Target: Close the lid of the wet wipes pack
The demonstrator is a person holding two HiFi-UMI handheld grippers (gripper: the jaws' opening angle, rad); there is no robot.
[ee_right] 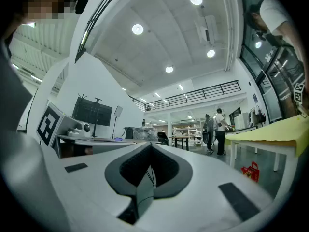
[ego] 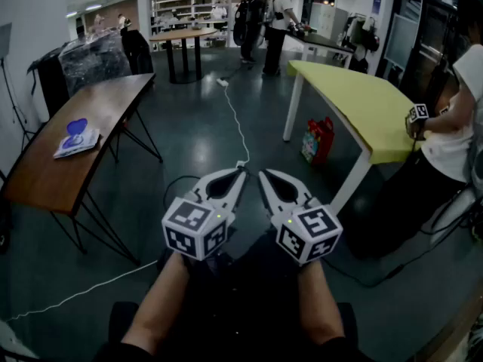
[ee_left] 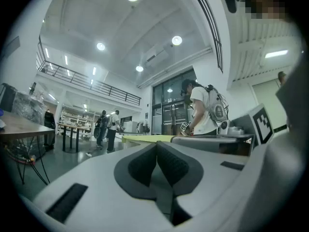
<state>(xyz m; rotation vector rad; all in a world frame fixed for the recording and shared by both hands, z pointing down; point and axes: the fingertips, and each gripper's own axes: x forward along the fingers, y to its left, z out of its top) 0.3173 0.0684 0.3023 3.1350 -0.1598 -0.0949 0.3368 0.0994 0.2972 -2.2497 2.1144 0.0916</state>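
The wet wipes pack (ego: 75,140) is a flat white pack lying on the brown table (ego: 45,179) at the left, and its blue lid (ego: 76,129) looks raised. Both grippers are held side by side over the person's lap, level and far from the pack. In the head view the left gripper (ego: 240,173) and the right gripper (ego: 264,175) point forward toward the floor beyond. The left gripper (ee_left: 157,146) has its dark pads pressed together with nothing between them. The right gripper (ee_right: 149,148) is likewise shut and empty.
A yellow table (ego: 355,104) stands ahead on the right, with a red bag (ego: 318,139) under it. A white cable (ego: 238,127) runs across the dark floor. A person (ego: 453,142) sits at the right edge. Two people (ego: 264,21) stand at the far back. A wrapped bundle (ego: 90,59) sits behind the brown table.
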